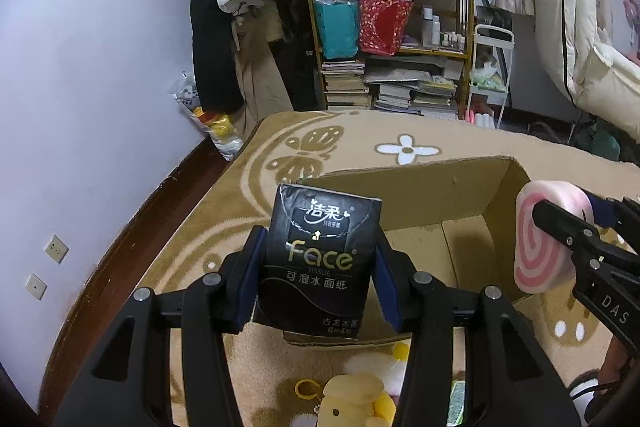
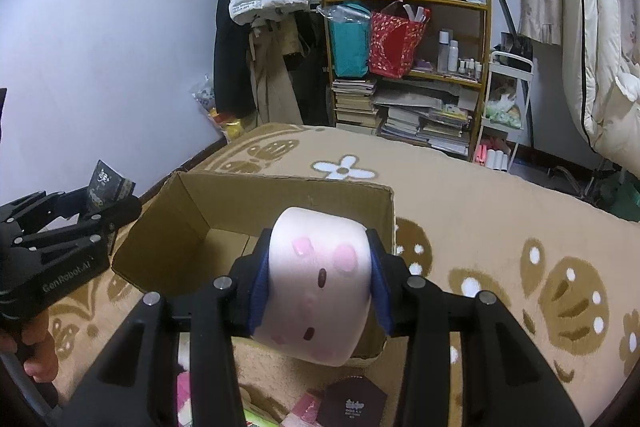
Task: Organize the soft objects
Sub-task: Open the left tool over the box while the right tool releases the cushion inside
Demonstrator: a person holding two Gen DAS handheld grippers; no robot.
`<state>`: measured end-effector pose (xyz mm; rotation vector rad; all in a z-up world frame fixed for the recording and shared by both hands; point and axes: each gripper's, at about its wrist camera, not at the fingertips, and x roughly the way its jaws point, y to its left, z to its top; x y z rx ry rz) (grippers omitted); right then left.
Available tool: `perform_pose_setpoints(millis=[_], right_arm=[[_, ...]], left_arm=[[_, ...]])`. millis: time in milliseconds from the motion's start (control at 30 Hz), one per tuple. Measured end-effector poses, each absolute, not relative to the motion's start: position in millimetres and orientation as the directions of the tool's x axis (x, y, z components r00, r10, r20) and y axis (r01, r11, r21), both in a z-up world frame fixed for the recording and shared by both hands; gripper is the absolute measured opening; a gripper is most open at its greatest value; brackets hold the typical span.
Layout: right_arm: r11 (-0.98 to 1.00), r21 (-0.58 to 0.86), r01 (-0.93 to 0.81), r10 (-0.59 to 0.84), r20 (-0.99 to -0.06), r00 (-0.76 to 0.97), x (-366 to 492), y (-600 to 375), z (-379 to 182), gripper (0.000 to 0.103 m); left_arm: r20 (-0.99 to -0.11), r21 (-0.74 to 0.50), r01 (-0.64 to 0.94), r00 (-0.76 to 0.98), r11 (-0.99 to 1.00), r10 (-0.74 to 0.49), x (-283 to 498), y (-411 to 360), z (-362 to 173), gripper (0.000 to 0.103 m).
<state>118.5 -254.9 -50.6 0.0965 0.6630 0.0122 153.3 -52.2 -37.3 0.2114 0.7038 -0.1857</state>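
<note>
cardboard box (image 2: 280,211) open, inside bare | left gripper (image 1: 318,269) clamps tissue pack (image 1: 320,259) | right gripper (image 2: 320,291) clamps pink squishy (image 2: 318,287)

Yellow plush (image 1: 352,397) half behind the left tongs (image 1: 318,279), dark hexagonal packet (image 2: 354,403) cut by bottom edge, its print unreadable

A beige patterned rug (image 1: 400,135) covered the floor. An open cardboard box (image 2: 256,199) sat on it, with a yellow plush (image 1: 352,395) on the near side.

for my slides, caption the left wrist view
Left tongs grip a black tissue pack above an open cardboard box.
</note>
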Motion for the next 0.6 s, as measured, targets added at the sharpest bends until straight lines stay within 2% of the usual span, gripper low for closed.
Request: perform_pose_setpoints(millis=[167,267,367,400,433,500,600], right_arm=[[0.995,0.096,0.022,0.041,-0.611,0.790,117.5,-255.6,-51.9,0.050],[0.994,0.104,0.026,0.043,-0.613,0.789,118.5,-256.1,-53.6,0.051],[0.993,0.112,0.025,0.049,-0.616,0.786,118.6,-256.3,-54.6,0.056],[0.993,0.116,0.022,0.055,-0.617,0.785,118.5,-256.4,-54.6,0.059],[0.992,0.121,0.018,0.061,-0.617,0.784,118.4,-257.3,-54.3,0.069],[0.990,0.143,0.011,0.080,-0.609,0.789,115.6,-258.0,-52.9,0.079],[0.988,0.153,0.015,0.080,-0.598,0.797,112.5,-258.9,-50.1,0.081]], left_arm=[[-0.672,0.151,0.233,0.737,0.960,-0.073,158.2,-54.5,-43.3,0.048],[-0.684,0.118,0.221,0.725,0.968,-0.082,163.2,-51.8,-46.3,0.048],[-0.696,0.105,0.220,0.713,0.970,-0.087,168.1,-50.8,-49.1,0.050],[-0.693,0.115,0.210,0.718,0.971,-0.073,168.3,-49.8,-49.8,0.057],[-0.688,0.118,0.207,0.722,0.971,-0.070,167.9,-49.2,-49.6,0.067],[-0.670,0.119,0.195,0.739,0.974,-0.066,165.6,-46.6,-47.4,0.077],[-0.659,0.112,0.192,0.748,0.975,-0.072,163.7,-44.2,-42.6,0.083]])
